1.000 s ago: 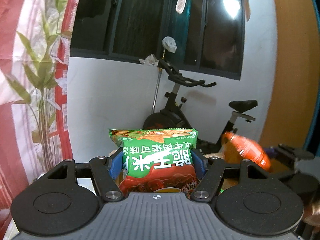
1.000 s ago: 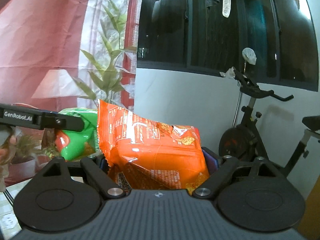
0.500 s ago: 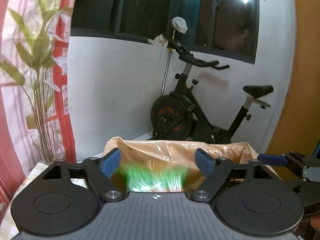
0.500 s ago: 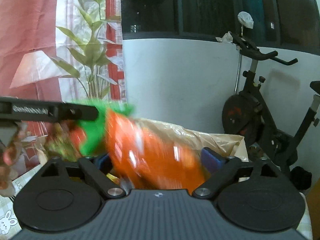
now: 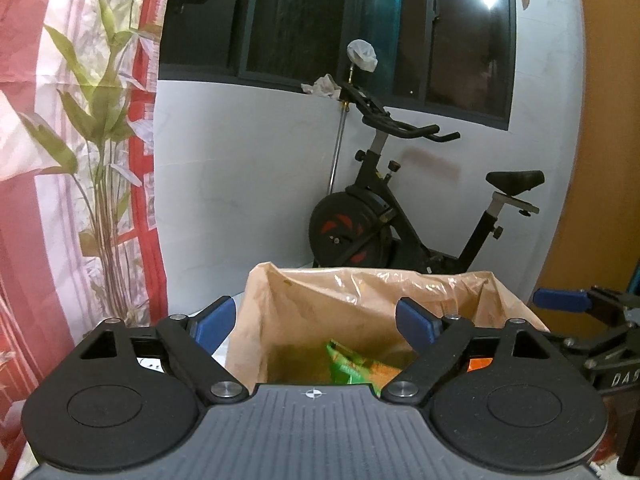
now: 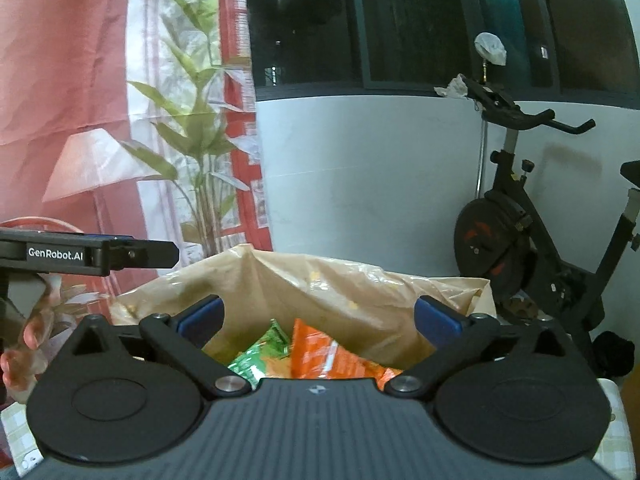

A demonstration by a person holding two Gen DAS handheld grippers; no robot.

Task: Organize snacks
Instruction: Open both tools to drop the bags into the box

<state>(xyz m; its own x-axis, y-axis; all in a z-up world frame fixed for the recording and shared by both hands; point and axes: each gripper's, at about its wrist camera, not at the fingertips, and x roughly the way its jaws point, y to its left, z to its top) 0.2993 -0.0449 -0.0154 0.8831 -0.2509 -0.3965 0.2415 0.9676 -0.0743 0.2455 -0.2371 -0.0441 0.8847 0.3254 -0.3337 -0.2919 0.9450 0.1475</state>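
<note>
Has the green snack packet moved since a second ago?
Yes. The green snack packet has dropped from between the left gripper's jaws into the brown bag, well below the exercise bike.

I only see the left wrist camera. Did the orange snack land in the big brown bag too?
Observer: Yes. The orange foil snack packet lies inside the crinkly brown plastic bag, just right of the green snack packet.
Child: Is the right claw holding anything?
Observer: No. The right claw is opening, with nothing between its blue pads.
Child: Who holds my claw?
Observer: A person's hand shows under the left claw.
</note>
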